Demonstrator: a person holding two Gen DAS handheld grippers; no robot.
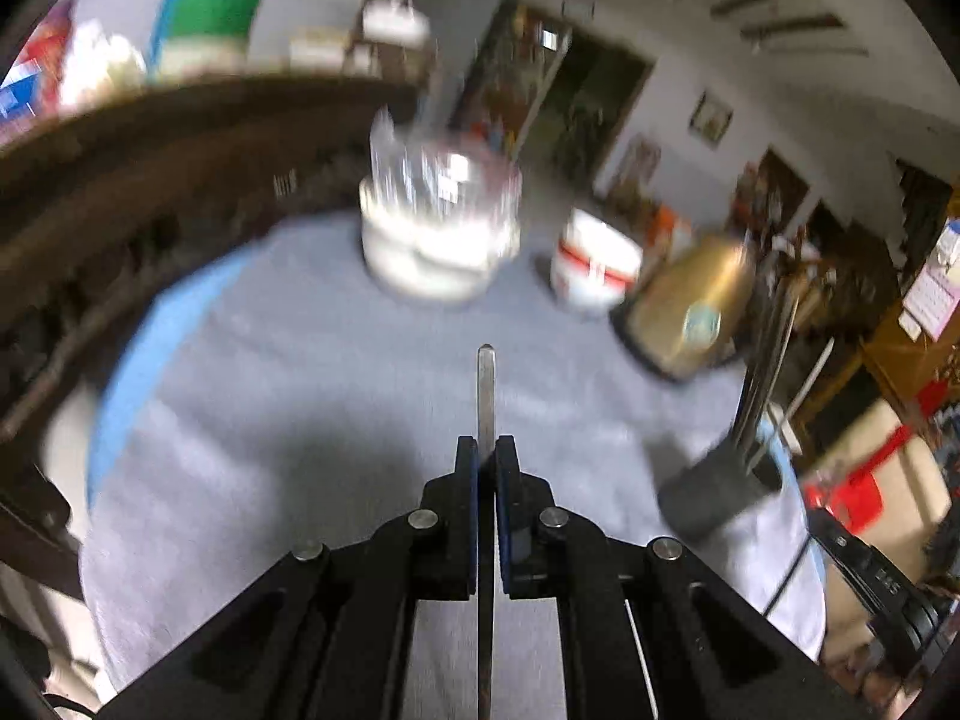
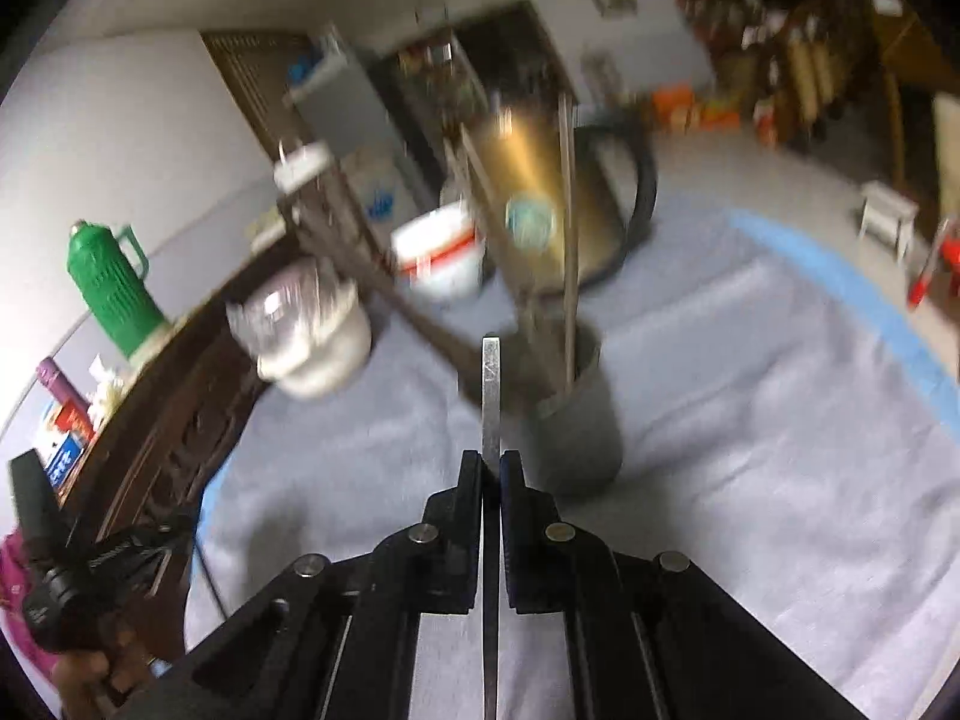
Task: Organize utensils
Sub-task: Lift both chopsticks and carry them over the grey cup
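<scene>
My left gripper (image 1: pixel 486 450) is shut on a thin flat metal utensil (image 1: pixel 485 384) that sticks straight forward from between the pads, above the grey cloth (image 1: pixel 300 396). My right gripper (image 2: pixel 491 462) is shut on a similar flat metal utensil (image 2: pixel 491 396). Its tip overlaps the dark grey utensil cup (image 2: pixel 579 420) in the picture. That cup holds several long utensils leaning out of it. In the left wrist view the cup (image 1: pixel 714 495) stands to the right. The working ends of both held utensils are hidden behind the fingers.
On the cloth stand a white jar with a clear lid (image 1: pixel 438 228), a white tub with a red band (image 1: pixel 594 267) and a gold kettle (image 1: pixel 690 300). A dark wooden sideboard (image 2: pixel 174 420) with a green thermos (image 2: pixel 114 288) runs along the left. The cloth has a blue edge (image 2: pixel 870 300).
</scene>
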